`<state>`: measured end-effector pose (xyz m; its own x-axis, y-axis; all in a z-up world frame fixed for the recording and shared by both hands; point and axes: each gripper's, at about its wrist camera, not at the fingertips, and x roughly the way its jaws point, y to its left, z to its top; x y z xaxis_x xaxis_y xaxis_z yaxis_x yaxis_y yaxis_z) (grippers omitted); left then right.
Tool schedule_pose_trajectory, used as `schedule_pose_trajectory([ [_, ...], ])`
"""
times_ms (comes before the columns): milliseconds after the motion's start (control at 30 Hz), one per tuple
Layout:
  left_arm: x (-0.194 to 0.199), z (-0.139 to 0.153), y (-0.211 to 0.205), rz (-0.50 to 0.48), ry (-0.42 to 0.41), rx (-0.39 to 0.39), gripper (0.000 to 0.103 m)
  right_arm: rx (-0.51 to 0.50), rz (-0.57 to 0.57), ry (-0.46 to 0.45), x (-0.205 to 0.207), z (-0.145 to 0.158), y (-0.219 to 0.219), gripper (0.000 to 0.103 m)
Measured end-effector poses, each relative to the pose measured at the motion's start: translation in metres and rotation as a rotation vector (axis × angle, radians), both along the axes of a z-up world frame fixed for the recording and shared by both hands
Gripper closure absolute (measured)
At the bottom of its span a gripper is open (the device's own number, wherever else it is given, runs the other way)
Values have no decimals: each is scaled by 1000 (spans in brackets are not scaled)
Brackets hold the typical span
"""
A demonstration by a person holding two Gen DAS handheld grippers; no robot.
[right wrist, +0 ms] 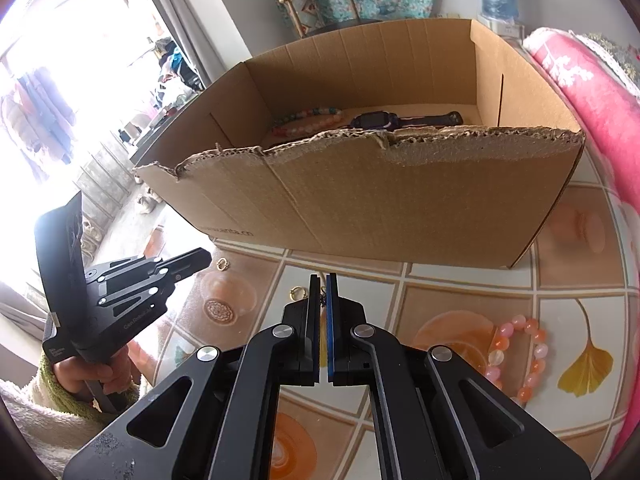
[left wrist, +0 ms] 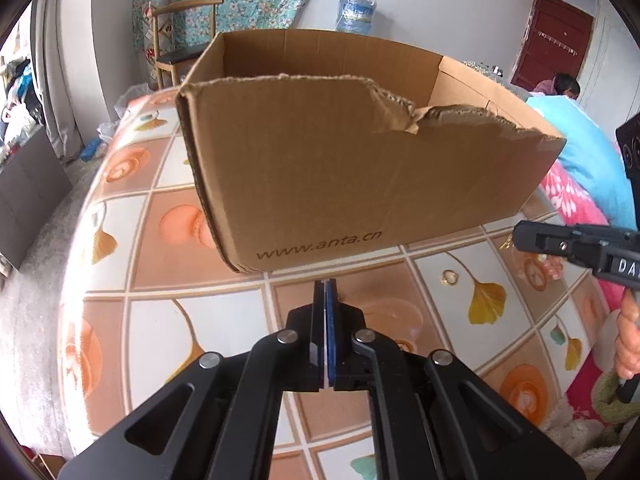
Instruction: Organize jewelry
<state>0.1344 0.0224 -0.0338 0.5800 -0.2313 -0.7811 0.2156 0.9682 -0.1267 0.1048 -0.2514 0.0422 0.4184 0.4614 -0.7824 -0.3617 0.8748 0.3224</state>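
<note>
Tiled-pattern tablecloth (right wrist: 460, 280) under an open cardboard box (right wrist: 380, 208). Inside it I see a purple watch (right wrist: 384, 120) and beaded bracelet (right wrist: 308, 118). Before the box: gold ring (right wrist: 297, 291), pink bracelet (right wrist: 520, 356). My left gripper (left wrist: 325, 282) is pressed together; right gripper (right wrist: 322, 277) pinches something small and dark, unclear what.

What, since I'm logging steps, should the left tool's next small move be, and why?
Probably open the left tool and swing right toward the gold ring: the tool is shut and empty, and the ring lies loose outside the cardboard box.
</note>
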Motion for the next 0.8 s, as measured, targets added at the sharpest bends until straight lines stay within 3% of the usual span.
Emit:
schedule_pose_trajectory([
  [100, 2, -4, -1, 3, 20, 3, 88, 2, 4, 0, -1, 1, 0, 102],
  [400, 3, -10, -11, -27, 17, 69, 88, 5, -4, 1, 3, 1, 0, 102],
  [533, 0, -10, -21, -55, -2, 154, 93, 6, -4, 0, 3, 0, 1, 102],
  [700, -5, -10, -30, -89, -26, 202, 94, 8, -4, -5, 3, 1, 0, 102],
  [800, -6, -10, -34, -98, -34, 214, 103, 10, -6, -11, 1, 3, -2, 102],
])
